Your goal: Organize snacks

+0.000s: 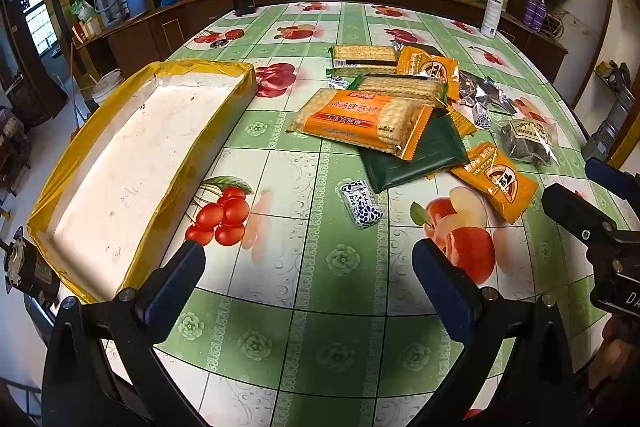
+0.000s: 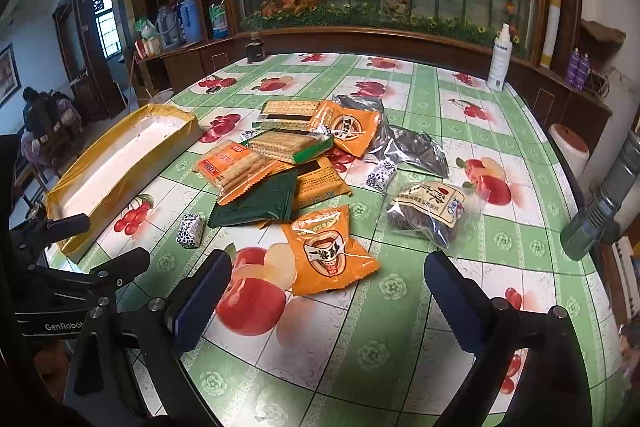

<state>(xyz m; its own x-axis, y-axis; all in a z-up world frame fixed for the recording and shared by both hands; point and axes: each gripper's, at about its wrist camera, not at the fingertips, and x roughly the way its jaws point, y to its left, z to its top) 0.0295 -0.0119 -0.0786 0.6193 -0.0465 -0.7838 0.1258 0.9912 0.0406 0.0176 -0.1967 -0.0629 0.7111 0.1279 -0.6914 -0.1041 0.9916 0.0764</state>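
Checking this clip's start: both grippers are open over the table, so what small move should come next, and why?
Probably ease the right gripper forward onto the nearest orange packet. It lies flat and alone just ahead of the open fingers, while the tray holds nothing yet.

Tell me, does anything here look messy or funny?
Yes. The snack packets lie in a jumbled heap on the table, some overlapping, while the yellow-edged tray beside them holds nothing. One small blue-and-white candy sits apart from the heap. Nothing looks torn or spilled.
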